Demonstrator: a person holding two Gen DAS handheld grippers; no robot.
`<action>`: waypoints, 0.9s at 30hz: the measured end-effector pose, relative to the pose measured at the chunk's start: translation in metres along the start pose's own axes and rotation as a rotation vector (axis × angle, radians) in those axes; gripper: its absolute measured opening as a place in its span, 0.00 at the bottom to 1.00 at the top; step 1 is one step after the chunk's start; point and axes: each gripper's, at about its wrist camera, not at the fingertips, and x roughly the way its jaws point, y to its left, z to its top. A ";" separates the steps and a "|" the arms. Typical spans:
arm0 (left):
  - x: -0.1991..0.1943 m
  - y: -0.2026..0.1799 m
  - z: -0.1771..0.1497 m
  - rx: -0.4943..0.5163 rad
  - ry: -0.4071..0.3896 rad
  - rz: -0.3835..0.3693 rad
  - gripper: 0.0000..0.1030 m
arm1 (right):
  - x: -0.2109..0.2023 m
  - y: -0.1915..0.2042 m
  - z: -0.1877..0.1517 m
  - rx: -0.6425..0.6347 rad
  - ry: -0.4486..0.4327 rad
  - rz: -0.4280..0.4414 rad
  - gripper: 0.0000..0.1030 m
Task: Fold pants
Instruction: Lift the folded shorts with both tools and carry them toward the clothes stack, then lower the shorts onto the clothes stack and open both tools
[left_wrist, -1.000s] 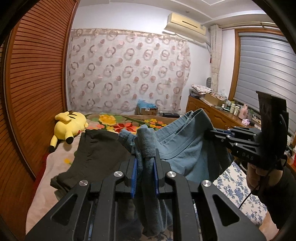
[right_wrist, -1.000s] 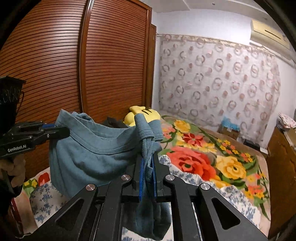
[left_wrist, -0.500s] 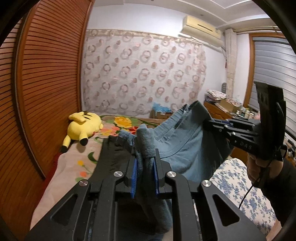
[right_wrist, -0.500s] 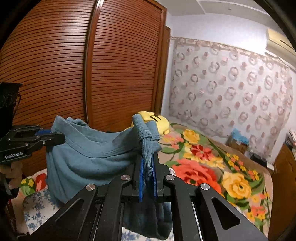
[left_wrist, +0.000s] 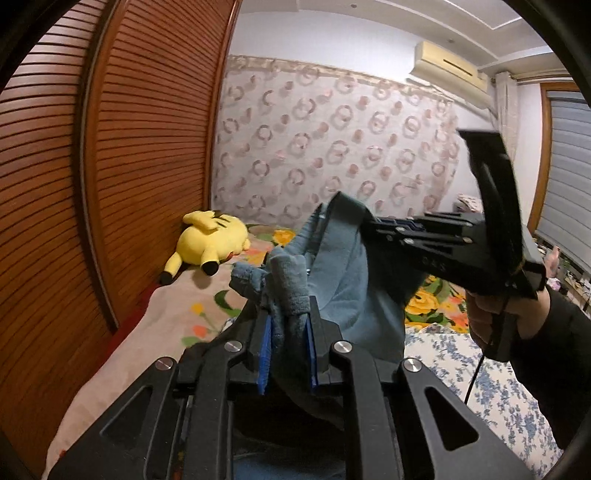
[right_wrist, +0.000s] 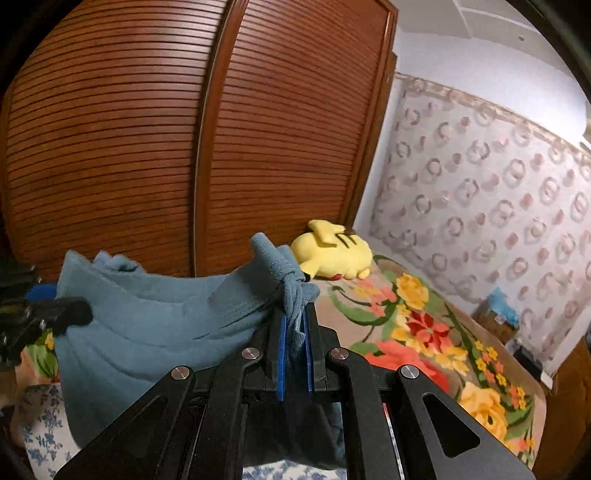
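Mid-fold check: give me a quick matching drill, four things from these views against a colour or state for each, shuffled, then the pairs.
Things:
1. pants
2. plush toy
3. wardrobe doors
4. left gripper

States:
A. yellow, lying on the bed
B. shut on bunched fabric
C. blue, hanging between both grippers
D. brown, slatted

Pairs: 1-C, 2-A, 3-D, 4-B
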 end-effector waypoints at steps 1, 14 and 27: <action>-0.001 0.001 -0.003 -0.004 -0.001 0.015 0.15 | 0.004 -0.001 0.000 0.001 0.004 0.008 0.07; 0.009 0.013 -0.016 -0.042 0.048 0.058 0.40 | 0.030 -0.005 0.001 0.018 0.032 0.051 0.07; 0.022 0.024 -0.029 -0.029 0.117 0.151 0.48 | 0.028 -0.010 0.002 0.103 0.038 0.047 0.34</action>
